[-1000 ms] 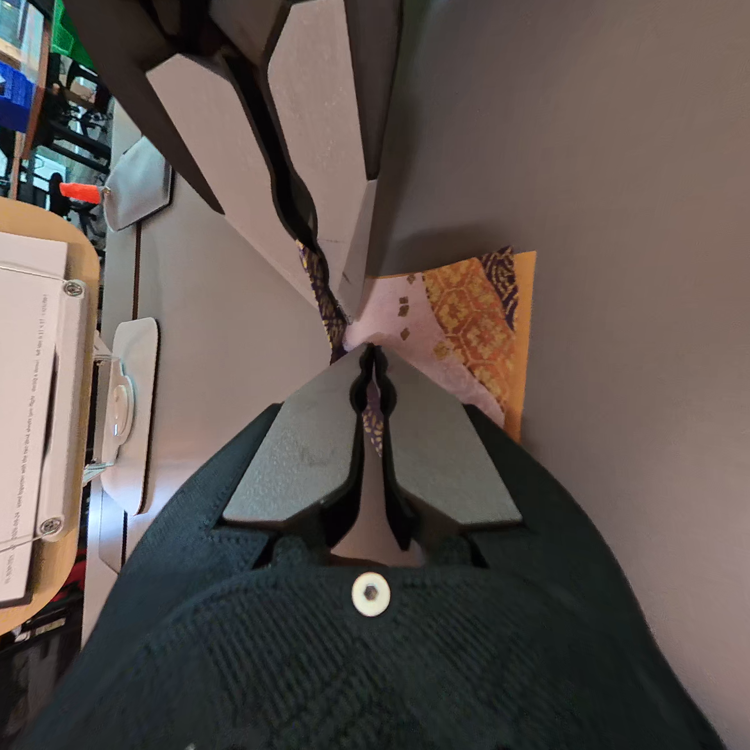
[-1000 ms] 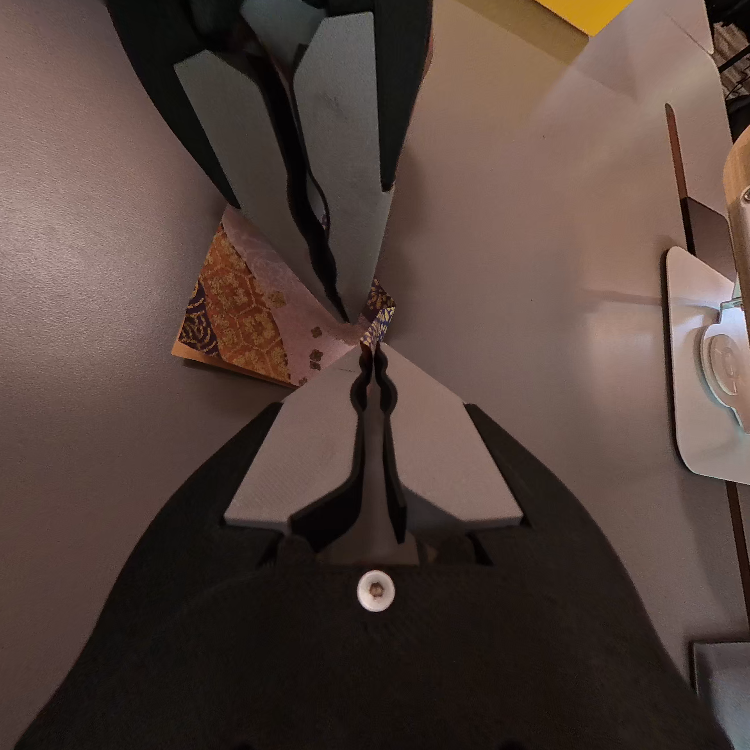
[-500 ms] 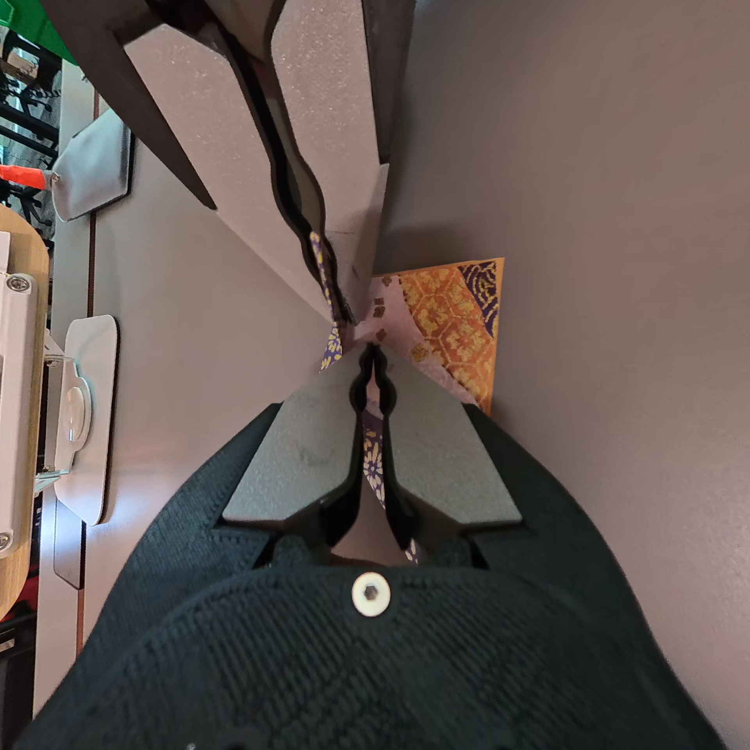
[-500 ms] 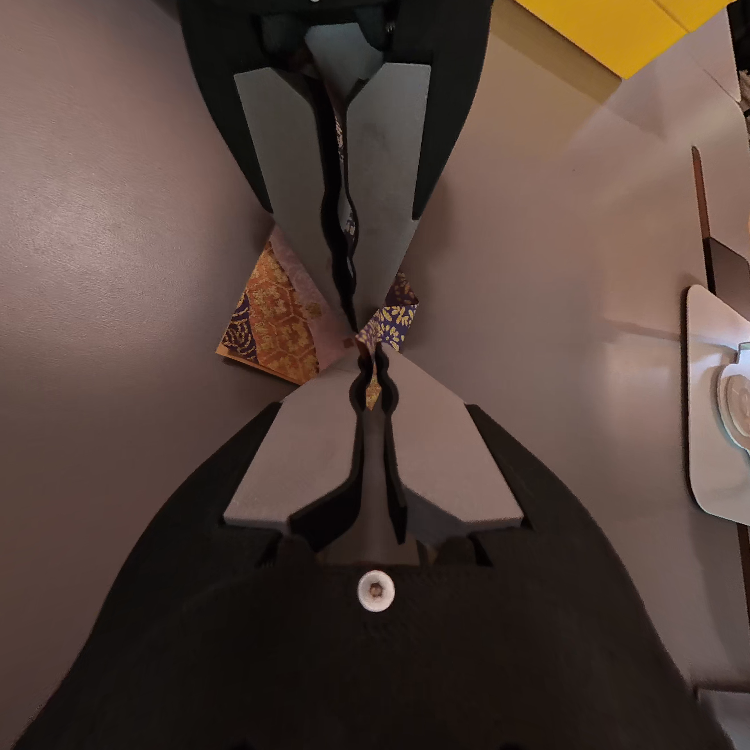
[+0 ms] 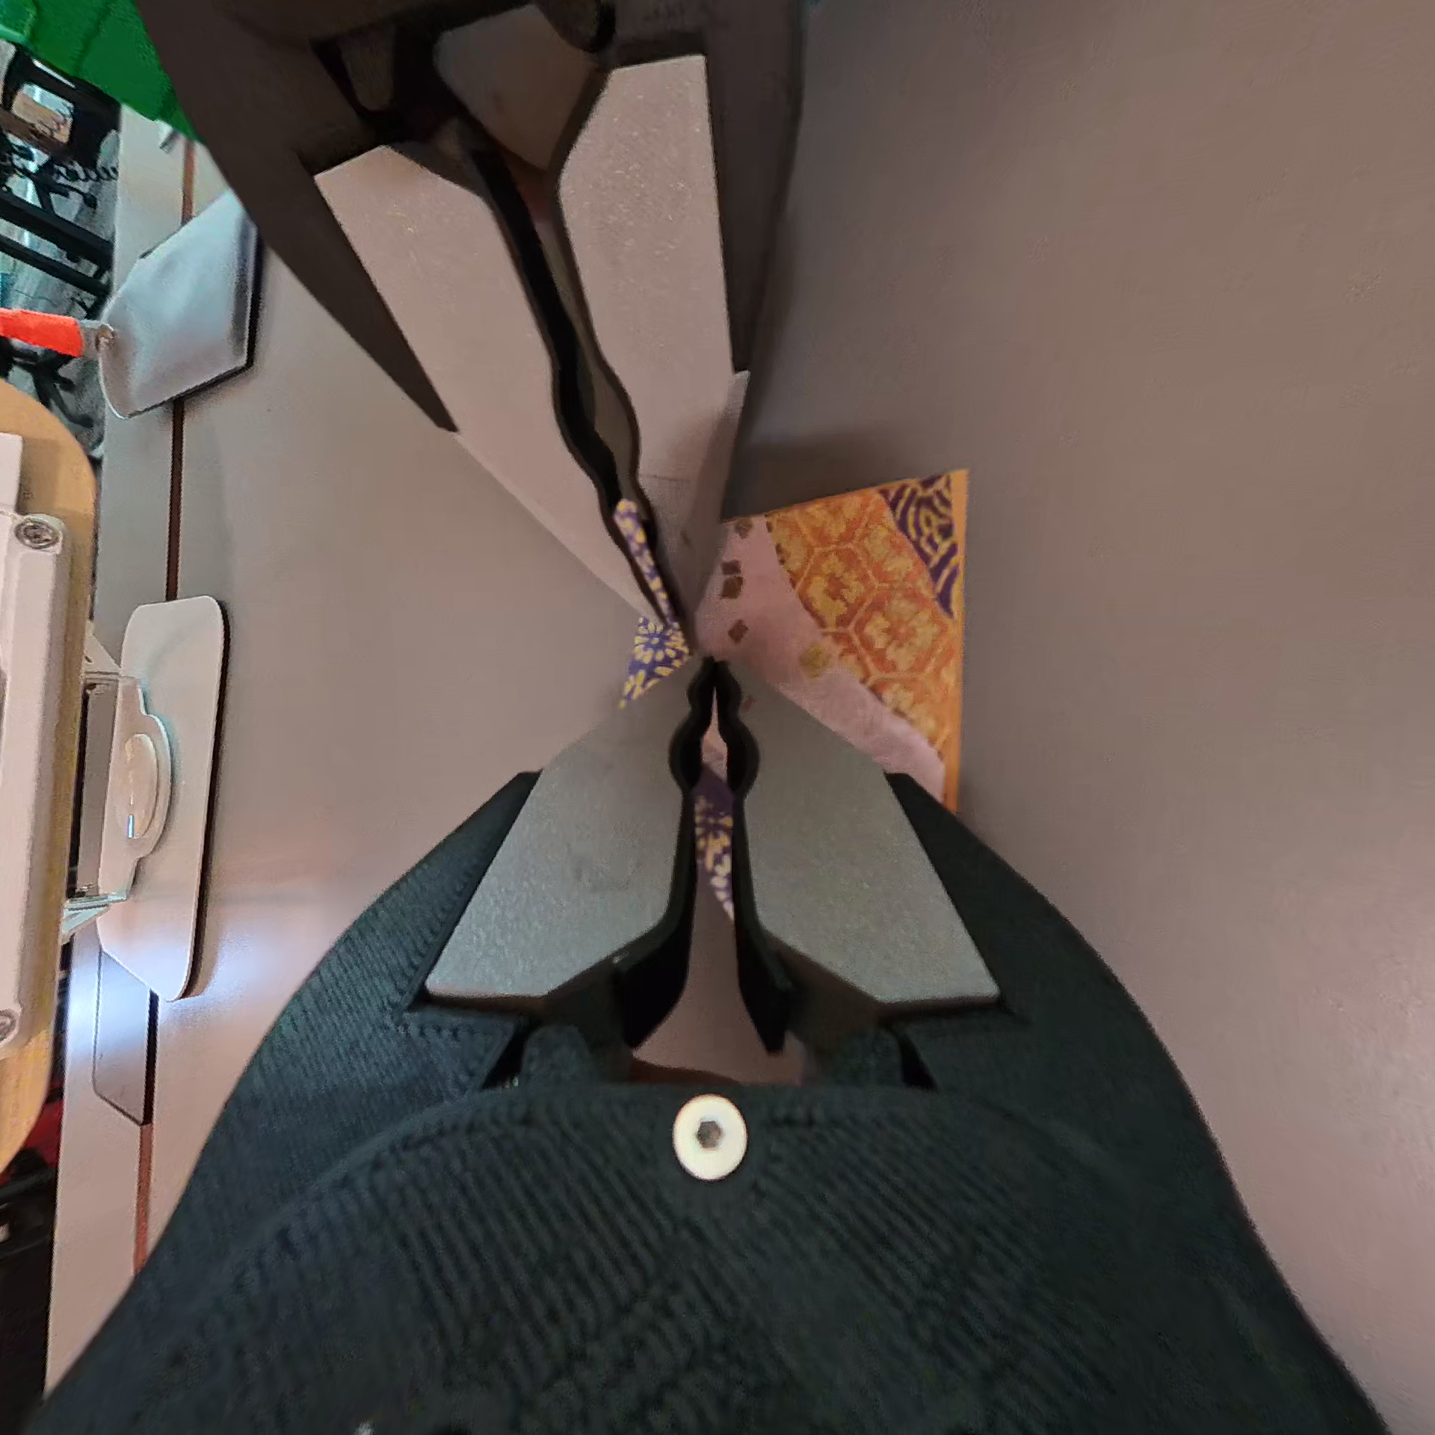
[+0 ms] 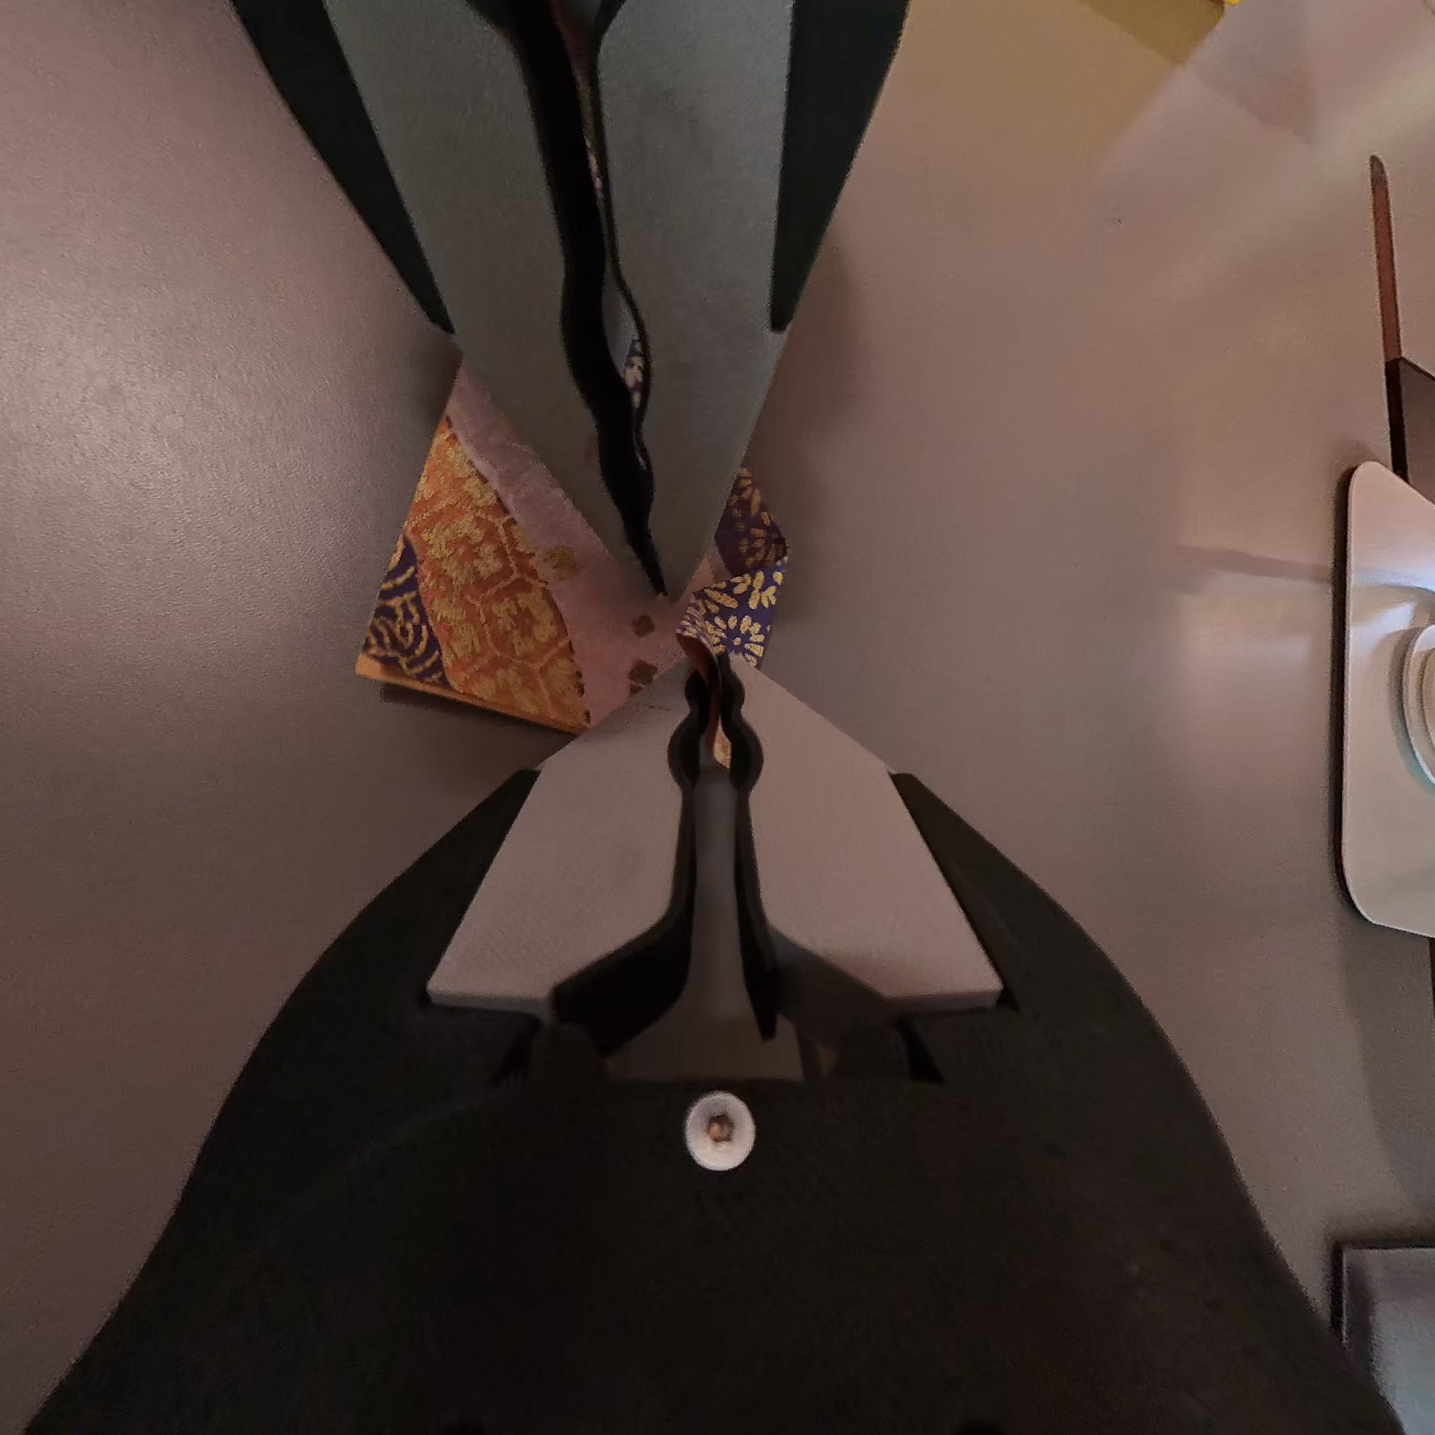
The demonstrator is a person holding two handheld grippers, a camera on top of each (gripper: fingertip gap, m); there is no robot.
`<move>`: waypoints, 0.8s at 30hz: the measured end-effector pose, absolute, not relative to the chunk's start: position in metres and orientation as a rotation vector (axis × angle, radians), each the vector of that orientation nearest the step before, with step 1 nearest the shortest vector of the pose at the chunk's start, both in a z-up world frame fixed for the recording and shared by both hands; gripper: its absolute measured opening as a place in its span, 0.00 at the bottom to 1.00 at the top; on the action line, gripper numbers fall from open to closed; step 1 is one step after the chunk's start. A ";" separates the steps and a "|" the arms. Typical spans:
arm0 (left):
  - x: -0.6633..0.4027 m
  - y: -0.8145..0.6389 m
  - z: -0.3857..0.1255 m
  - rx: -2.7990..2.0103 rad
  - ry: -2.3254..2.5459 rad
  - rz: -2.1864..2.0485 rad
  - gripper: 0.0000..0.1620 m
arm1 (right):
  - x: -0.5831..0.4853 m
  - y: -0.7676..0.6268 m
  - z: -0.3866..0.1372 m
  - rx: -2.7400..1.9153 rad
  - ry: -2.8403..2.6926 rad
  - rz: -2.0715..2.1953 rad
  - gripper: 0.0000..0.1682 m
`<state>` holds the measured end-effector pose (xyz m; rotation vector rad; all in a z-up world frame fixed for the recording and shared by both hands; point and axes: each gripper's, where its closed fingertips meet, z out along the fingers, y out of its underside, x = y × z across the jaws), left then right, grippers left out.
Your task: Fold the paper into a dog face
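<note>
The grey tabletop (image 5: 1165, 310) fills both views, with pale flat mounts (image 5: 167, 792) and a wooden stand (image 5: 39, 699) along one edge and something yellow (image 6: 1196, 15) at the far side. On it lies the patterned paper (image 5: 877, 621), orange and purple, partly folded. The left tool (image 5: 710, 683) and right tool (image 6: 718, 683) meet tip to tip, each clamped on a raised flap of the paper. To fold well, I judge both should pull the flap taut, line up its edges, then press the crease flat without tearing.
</note>
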<state>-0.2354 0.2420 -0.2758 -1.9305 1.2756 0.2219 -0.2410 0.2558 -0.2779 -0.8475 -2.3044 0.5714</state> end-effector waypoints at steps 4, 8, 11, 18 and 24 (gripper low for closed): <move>-0.239 0.242 -0.267 -1.937 1.211 0.159 0.00 | -0.240 0.254 -0.278 -0.831 -2.309 0.563 0.00; -0.243 0.238 -0.278 -1.988 1.235 0.145 0.00 | -0.238 0.252 -0.277 -0.819 -2.319 0.571 0.00; -0.244 0.238 -0.278 -1.993 1.228 0.152 0.00 | -0.236 0.251 -0.277 -0.800 -2.329 0.575 0.01; -0.244 0.239 -0.278 -2.015 1.199 0.141 0.00 | -0.232 0.246 -0.276 -0.778 -2.351 0.612 0.02; -0.244 0.239 -0.278 -2.024 1.187 0.136 0.00 | -0.229 0.238 -0.277 -0.799 -2.379 0.706 0.04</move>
